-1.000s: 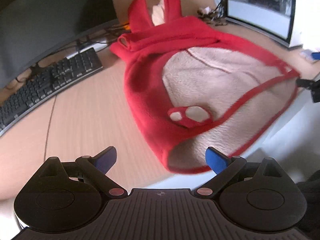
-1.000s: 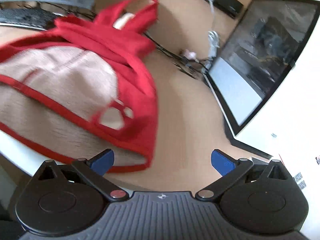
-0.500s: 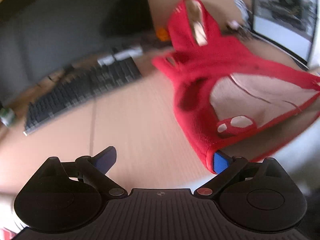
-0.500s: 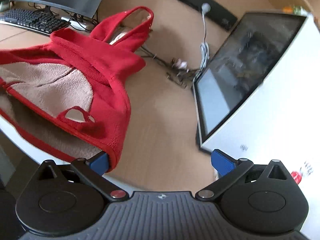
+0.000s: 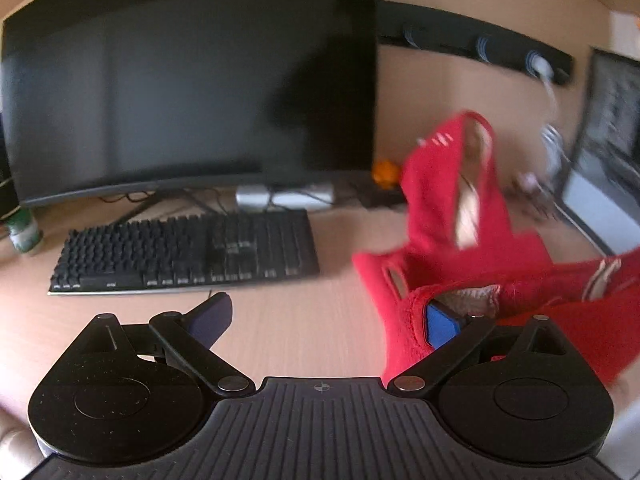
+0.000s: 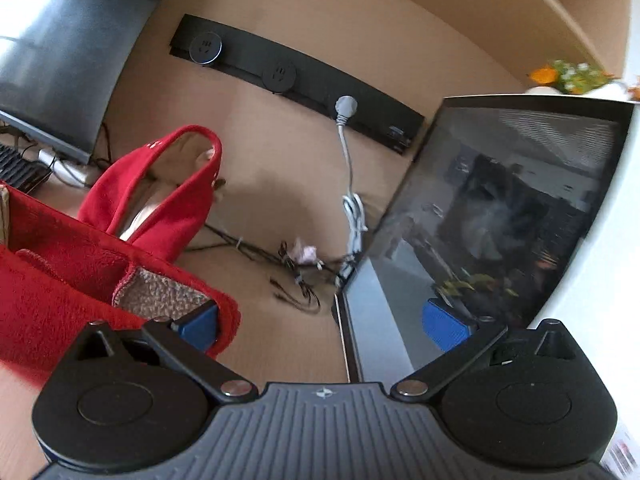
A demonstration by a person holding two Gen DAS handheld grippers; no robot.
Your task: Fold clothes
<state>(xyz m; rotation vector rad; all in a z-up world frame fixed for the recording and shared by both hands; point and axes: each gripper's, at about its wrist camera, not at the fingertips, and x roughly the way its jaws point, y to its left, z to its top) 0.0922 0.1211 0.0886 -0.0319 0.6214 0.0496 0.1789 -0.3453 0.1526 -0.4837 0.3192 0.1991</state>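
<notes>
A red fleece hooded garment (image 5: 472, 268) with beige lining lies on the wooden desk (image 5: 304, 320), its hood (image 5: 444, 176) standing up at the back. My left gripper (image 5: 326, 320) is open at the garment's left edge. Its right fingertip (image 5: 440, 326) is tucked under the bunched red hem and its left fingertip (image 5: 212, 316) is over bare desk. In the right wrist view the garment (image 6: 60, 280) fills the lower left, with the hood (image 6: 160, 196) behind. My right gripper (image 6: 322, 325) is open, its left fingertip (image 6: 198, 326) under the hem's right corner.
A black keyboard (image 5: 188, 252) and a curved monitor (image 5: 192, 92) stand to the left, with a green bottle (image 5: 24, 232) at the far left. A glass-sided computer case (image 6: 492, 216) stands right of the garment. Loose cables (image 6: 304, 272) and a wall socket strip (image 6: 296, 80) are behind.
Both grippers have pushed forward and low, each with one finger under the hem. The hem has bunched up towards the hood, hiding most of the beige lining.
</notes>
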